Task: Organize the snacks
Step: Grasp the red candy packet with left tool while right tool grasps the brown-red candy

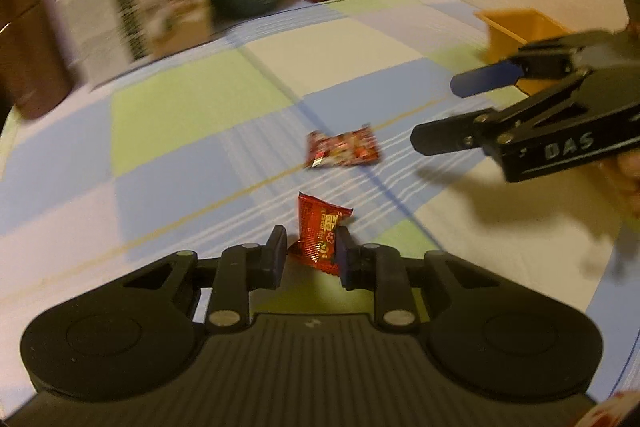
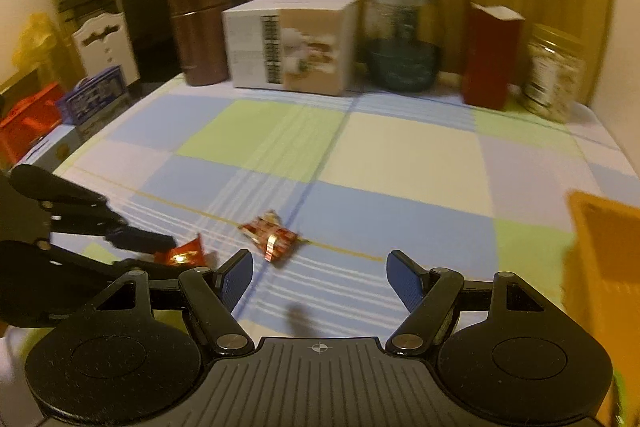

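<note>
Your left gripper point(image 1: 311, 251) pinches a red snack packet point(image 1: 320, 237); your right gripper point(image 2: 319, 277) is spread wide, holding nothing.

A second packet point(image 2: 272, 239) lies flat on the checked tablecloth point(image 2: 400, 155), just beyond the held one, with bare cloth all round it. The orange bin point(image 2: 600, 251) sits right of that packet, at the cloth's edge; boxes and jars line the far side.
</note>
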`<act>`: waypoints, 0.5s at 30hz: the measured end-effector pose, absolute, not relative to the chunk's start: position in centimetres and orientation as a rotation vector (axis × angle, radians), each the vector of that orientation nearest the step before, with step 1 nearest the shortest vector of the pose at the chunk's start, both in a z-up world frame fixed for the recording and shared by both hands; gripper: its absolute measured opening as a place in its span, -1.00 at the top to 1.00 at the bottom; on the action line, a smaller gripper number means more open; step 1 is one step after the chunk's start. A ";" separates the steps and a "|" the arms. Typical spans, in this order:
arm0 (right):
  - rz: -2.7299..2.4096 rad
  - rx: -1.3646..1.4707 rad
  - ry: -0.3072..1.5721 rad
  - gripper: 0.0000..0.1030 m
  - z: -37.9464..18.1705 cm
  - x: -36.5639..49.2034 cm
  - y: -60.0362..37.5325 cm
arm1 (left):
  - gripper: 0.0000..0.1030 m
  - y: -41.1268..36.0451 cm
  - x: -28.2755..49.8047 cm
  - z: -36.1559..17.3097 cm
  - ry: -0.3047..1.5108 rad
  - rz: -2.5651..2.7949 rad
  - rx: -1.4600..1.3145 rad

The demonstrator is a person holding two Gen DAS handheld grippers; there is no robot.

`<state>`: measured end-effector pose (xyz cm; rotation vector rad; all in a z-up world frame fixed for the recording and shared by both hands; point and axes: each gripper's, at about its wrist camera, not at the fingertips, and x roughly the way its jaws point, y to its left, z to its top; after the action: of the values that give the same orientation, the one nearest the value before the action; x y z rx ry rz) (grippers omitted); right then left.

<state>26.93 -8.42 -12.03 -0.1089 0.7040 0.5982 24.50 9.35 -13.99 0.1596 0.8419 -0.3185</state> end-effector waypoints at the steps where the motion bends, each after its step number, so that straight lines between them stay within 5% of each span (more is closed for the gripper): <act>1: 0.617 -0.121 0.698 -0.39 -12.2 27.2 -7.8 | 0.56 9.9 24.3 -13.8 0.845 -0.299 0.145; 15: 0.737 -0.299 0.703 0.19 -15.5 30.1 -2.0 | 0.56 13.2 23.3 -12.7 0.836 -0.225 0.013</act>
<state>30.12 -2.04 -15.48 -0.2994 0.7033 0.7373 23.27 13.23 -12.73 0.0127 0.8361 -0.2253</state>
